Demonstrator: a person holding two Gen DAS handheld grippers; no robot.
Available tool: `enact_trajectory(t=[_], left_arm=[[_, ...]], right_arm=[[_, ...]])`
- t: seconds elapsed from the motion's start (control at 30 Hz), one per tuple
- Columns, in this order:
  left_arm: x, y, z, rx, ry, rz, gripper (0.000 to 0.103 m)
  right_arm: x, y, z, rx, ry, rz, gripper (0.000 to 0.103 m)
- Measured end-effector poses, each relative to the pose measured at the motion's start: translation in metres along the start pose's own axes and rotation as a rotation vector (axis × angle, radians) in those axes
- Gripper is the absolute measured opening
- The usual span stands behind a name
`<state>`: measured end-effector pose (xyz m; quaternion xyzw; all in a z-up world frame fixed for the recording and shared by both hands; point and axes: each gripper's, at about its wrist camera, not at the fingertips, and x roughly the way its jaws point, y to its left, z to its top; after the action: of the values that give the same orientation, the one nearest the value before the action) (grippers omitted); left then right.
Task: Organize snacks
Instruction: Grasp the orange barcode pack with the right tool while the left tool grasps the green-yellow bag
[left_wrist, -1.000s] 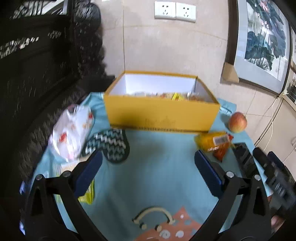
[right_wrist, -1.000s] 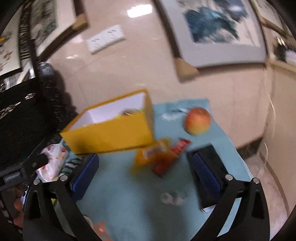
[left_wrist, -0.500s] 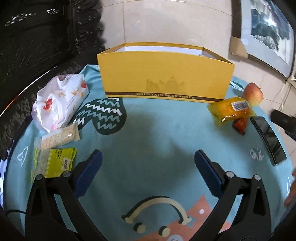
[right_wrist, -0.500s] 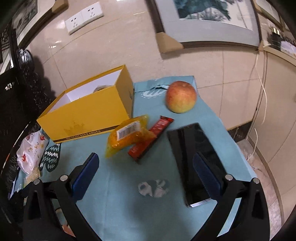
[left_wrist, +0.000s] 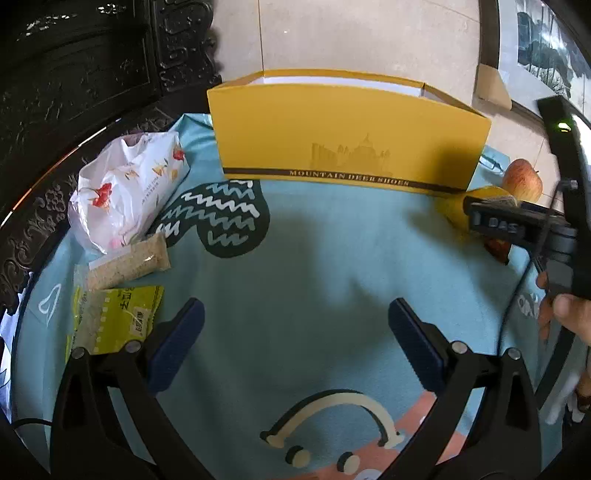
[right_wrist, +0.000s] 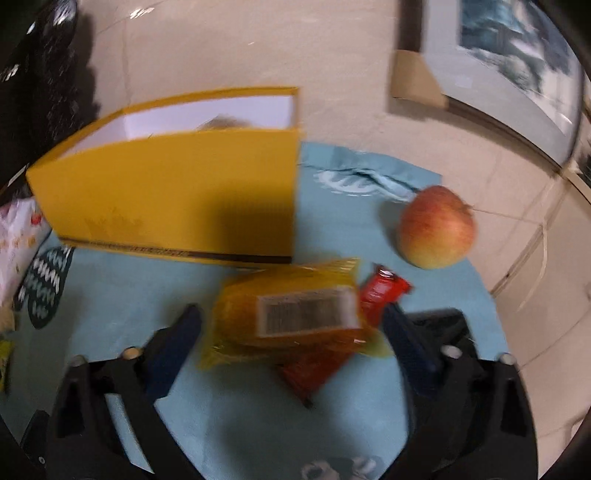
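A teal printed cloth (left_wrist: 314, 258) is covering the bench (left_wrist: 22, 229), backed by a beige tiled wall (left_wrist: 351, 37). The yellow cardboard box (left_wrist: 351, 136) is standing near it. The right gripper (right_wrist: 291, 339) is hanging spread wide around the crinkly orange packet (right_wrist: 291, 317) (not clamping); the left gripper (left_wrist: 295, 343) is gaping, holding nothing.

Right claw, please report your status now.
Right claw open, straddling orange snack packet, not closed. Left claw open, empty. Red bar under packet; yellow box behind.

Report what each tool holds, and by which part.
Nothing. The left tool is open over bare cloth; the right tool is open around the yellow packet, not yet clamped.
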<state>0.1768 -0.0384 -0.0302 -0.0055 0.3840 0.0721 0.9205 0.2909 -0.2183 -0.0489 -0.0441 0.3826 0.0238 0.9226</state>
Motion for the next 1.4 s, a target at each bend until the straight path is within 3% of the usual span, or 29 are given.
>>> enact_trajectory(t=[0.13, 0.17, 0.23, 0.27, 0.3, 0.37, 0.5, 0.57, 0.7, 0.77, 0.8, 0.83, 0.87, 0.93, 1.1, 1.2, 1.27, 1.33, 1.4], left_arm=[[0.0, 0.0, 0.0, 0.006, 0.0, -0.003, 0.101], [-0.001, -0.001, -0.001, 0.008, -0.004, -0.002, 0.101], [-0.004, 0.0, 0.0, 0.007, -0.014, -0.007, 0.101], [-0.006, 0.001, 0.0, 0.002, -0.024, -0.012, 0.101], [-0.008, 0.001, 0.001, -0.002, -0.031, -0.017, 0.101], [-0.015, 0.003, 0.002, -0.005, -0.045, -0.025, 0.101], [-0.039, 0.016, 0.006, -0.013, -0.114, 0.021, 0.101], [-0.052, 0.031, 0.009, -0.032, -0.147, 0.079, 0.101], [-0.054, 0.066, 0.01, -0.059, -0.13, 0.209, 0.101], [-0.048, 0.084, 0.006, -0.081, -0.096, 0.247, 0.101], [-0.045, 0.09, 0.003, -0.093, -0.075, 0.253, 0.101], [-0.04, 0.097, -0.001, -0.112, -0.047, 0.259, 0.101], [-0.039, 0.101, -0.003, -0.121, -0.031, 0.261, 0.101], [-0.034, 0.106, -0.008, -0.133, -0.002, 0.281, 0.101], [-0.032, 0.115, -0.016, -0.166, 0.03, 0.274, 0.101], [-0.032, 0.12, -0.019, -0.173, 0.043, 0.282, 0.101], [-0.03, 0.124, -0.021, -0.189, 0.06, 0.272, 0.101], [-0.026, 0.127, -0.022, -0.202, 0.073, 0.275, 0.101], [-0.023, 0.129, -0.025, -0.212, 0.087, 0.294, 0.101]], right_arm=[[0.0, 0.016, 0.002, -0.113, -0.015, -0.012, 0.056], [-0.004, 0.015, 0.002, -0.105, -0.018, 0.006, 0.049], [-0.016, 0.004, 0.002, -0.041, -0.023, 0.073, 0.022], [-0.022, -0.002, 0.001, -0.012, -0.016, 0.108, 0.017], [-0.027, -0.009, -0.002, 0.021, -0.001, 0.154, 0.004], [-0.032, -0.015, -0.009, 0.06, 0.017, 0.206, 0.0], [-0.048, -0.018, -0.03, 0.134, 0.057, 0.373, 0.0], [-0.048, -0.013, -0.036, 0.129, 0.06, 0.384, 0.0], [-0.047, -0.019, -0.037, 0.175, 0.044, 0.426, 0.001], [-0.052, -0.025, -0.029, 0.156, 0.016, 0.366, 0.027], [-0.055, -0.026, -0.025, 0.147, -0.005, 0.324, 0.066], [-0.06, -0.028, -0.019, 0.132, -0.056, 0.269, 0.093], [-0.064, -0.029, -0.015, 0.11, -0.1, 0.248, 0.1], [-0.068, -0.024, 0.0, -0.014, -0.169, 0.24, 0.102], [-0.026, 0.022, 0.017, -0.46, -0.028, 0.18, 0.102], [0.001, 0.041, 0.011, -0.575, 0.034, 0.16, 0.102], [0.015, 0.049, 0.008, -0.58, 0.085, 0.194, 0.081], [0.019, 0.046, 0.013, -0.493, 0.14, 0.286, 0.043], [0.013, 0.041, 0.015, -0.426, 0.149, 0.313, 0.038]])
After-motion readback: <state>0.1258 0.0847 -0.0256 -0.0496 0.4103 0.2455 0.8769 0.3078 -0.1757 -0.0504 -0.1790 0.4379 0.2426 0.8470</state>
